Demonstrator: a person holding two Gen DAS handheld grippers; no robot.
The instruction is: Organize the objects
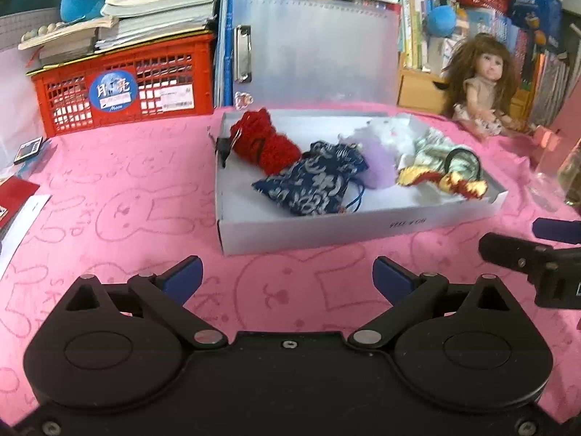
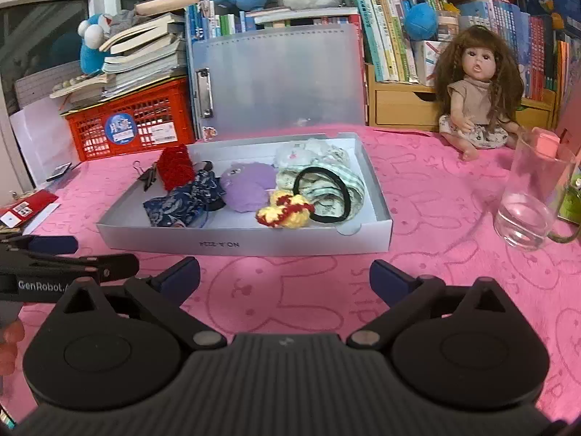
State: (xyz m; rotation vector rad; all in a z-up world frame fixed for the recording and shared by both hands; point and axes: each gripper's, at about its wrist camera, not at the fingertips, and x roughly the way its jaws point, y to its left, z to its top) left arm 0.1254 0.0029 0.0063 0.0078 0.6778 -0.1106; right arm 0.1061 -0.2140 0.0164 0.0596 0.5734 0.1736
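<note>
A shallow white box point(image 1: 363, 227) point(image 2: 254, 245) sits on the pink cloth. It holds a red knitted piece point(image 1: 267, 143) point(image 2: 176, 167), a blue patterned pouch point(image 1: 312, 181) point(image 2: 181, 201), a purple plush point(image 1: 377, 163) point(image 2: 247, 187), a yellow-and-red knit piece point(image 1: 454, 181) point(image 2: 285, 210), a black hair band point(image 2: 319, 196) on a pale green cloth, and a black binder clip point(image 1: 223, 147) point(image 2: 147, 178). My left gripper point(image 1: 287, 278) is open and empty, just in front of the box. My right gripper point(image 2: 285, 278) is open and empty, also in front of the box.
A doll point(image 2: 475, 98) point(image 1: 479, 83) sits at the back right. A glass mug point(image 2: 533, 196) stands right of the box. A red crate point(image 1: 123, 91) point(image 2: 134, 120) with books, a translucent folder point(image 2: 276, 83) and bookshelves line the back. Cards point(image 2: 25, 210) lie at left.
</note>
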